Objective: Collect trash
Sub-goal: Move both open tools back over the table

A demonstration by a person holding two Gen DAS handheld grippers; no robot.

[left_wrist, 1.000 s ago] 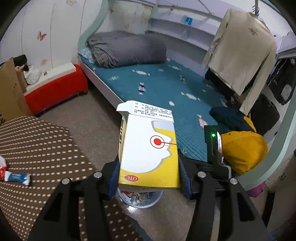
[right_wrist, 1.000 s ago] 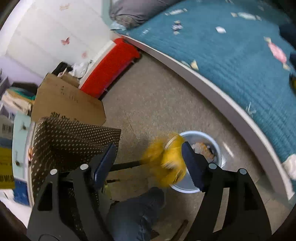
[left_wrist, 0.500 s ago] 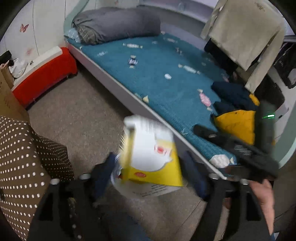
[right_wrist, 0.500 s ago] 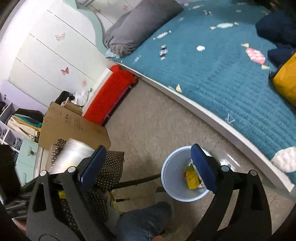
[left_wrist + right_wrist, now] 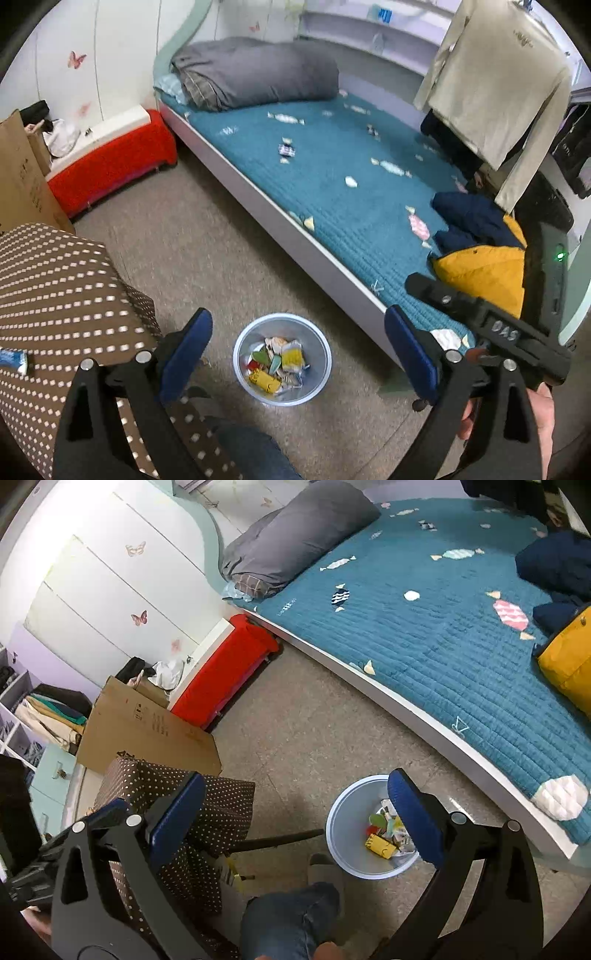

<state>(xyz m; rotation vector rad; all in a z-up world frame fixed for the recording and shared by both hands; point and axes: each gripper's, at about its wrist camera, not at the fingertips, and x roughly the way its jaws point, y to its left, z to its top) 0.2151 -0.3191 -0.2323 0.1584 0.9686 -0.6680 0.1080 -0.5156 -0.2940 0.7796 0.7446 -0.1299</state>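
A pale blue trash bin (image 5: 325,354) stands on the floor by the bed and holds several pieces of trash, among them the yellow and white box (image 5: 292,360). It also shows in the right wrist view (image 5: 338,834). My left gripper (image 5: 297,347) is open and empty, high above the bin. My right gripper (image 5: 295,812) is open and empty, also above the bin; its body shows at the right of the left wrist view. A small blue and white tube (image 5: 13,360) lies on the brown dotted tablecloth (image 5: 55,280).
A bed with a teal quilt (image 5: 332,177), a grey folded duvet (image 5: 255,74) and a yellow and navy bundle (image 5: 480,258) is at the right. A red bench (image 5: 110,162) and a cardboard box (image 5: 147,731) stand at the far left. My knee (image 5: 291,919) is below.
My left gripper opened and the yellow and white box dropped into the bin. My right gripper let its yellow piece fall into the bin a moment earlier and stays open.
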